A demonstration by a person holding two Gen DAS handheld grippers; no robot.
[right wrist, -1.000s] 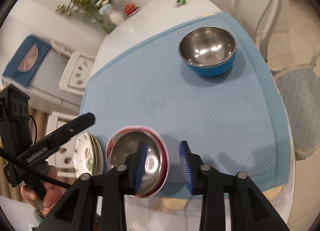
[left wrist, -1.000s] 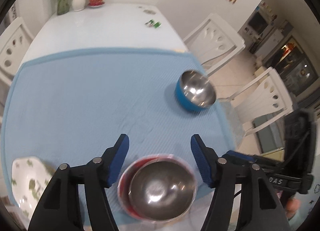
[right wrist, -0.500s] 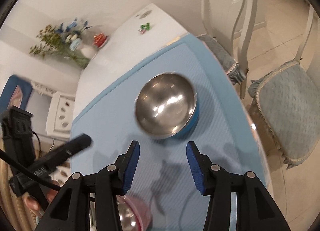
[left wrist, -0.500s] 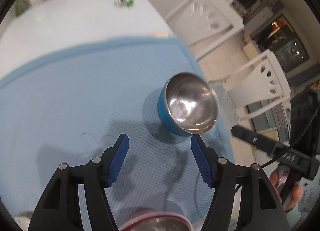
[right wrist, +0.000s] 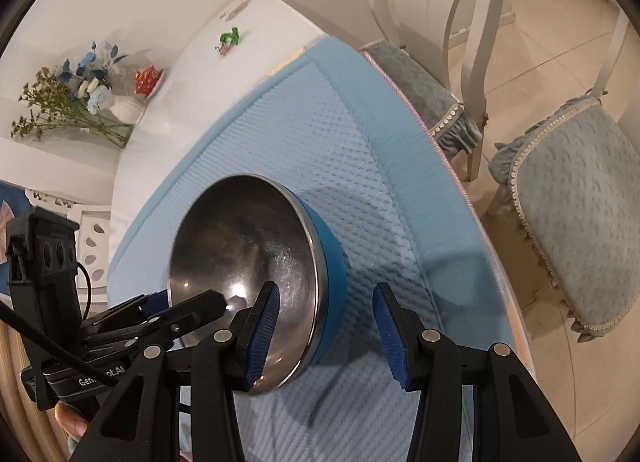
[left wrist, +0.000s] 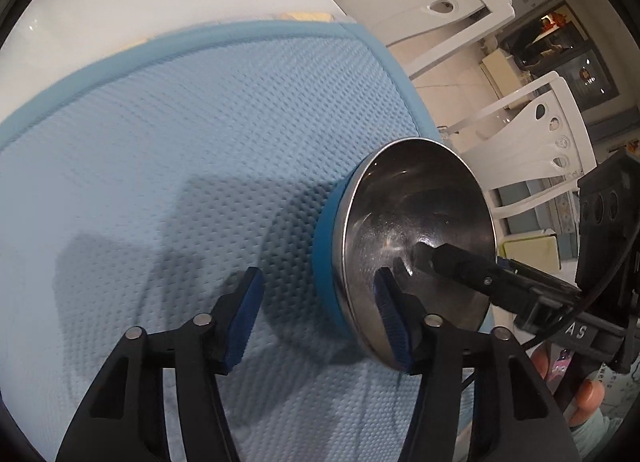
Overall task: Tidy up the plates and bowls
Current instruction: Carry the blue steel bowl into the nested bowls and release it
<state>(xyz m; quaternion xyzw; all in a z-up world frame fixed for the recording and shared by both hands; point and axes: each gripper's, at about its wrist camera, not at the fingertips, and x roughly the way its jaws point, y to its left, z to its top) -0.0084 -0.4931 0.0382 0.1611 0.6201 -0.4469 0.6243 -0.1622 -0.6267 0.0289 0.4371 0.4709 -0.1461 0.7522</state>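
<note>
Near the blue mat's (right wrist: 360, 166) chair-side edge sits the blue steel bowl (right wrist: 248, 254). Both grippers straddle its rim, jaws apart: left gripper (left wrist: 320, 318) on one side, right gripper (right wrist: 326, 332) opposite, equally near.

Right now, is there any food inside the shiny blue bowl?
No, the steel inside of the blue bowl shows only bare metal with reflections, and one finger of each open gripper reaches into it.
</note>
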